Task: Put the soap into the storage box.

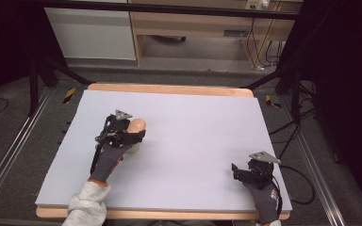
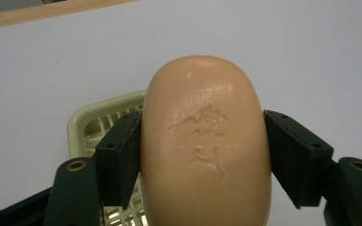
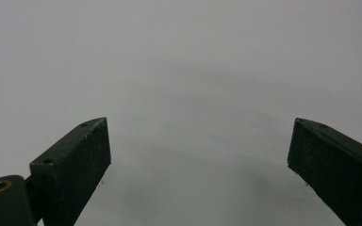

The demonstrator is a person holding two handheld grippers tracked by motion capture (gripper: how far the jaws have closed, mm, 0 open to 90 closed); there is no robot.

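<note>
A tan oval soap bar [image 2: 205, 141] with an embossed mark stands between the jaws of my left gripper [image 2: 205, 136], which is shut on its two sides. Under and behind it lies a pale yellow-green slotted soap dish [image 2: 92, 125], partly hidden by the soap. From above, the left gripper [image 1: 134, 131] holds the soap bar [image 1: 137, 125] over the dish [image 1: 133, 149] on the left half of the table. My right gripper [image 1: 236, 173] rests near the front right corner, open; its view has bare mat between the wide-apart jaws of the right gripper [image 3: 198, 141].
A pale grey mat [image 1: 193, 136] covers a wooden table [image 1: 169, 88]. Dark stand legs [image 1: 42, 70] and cables [image 1: 301, 174] lie on the floor around it. A wooden cabinet [image 1: 193, 23] stands behind.
</note>
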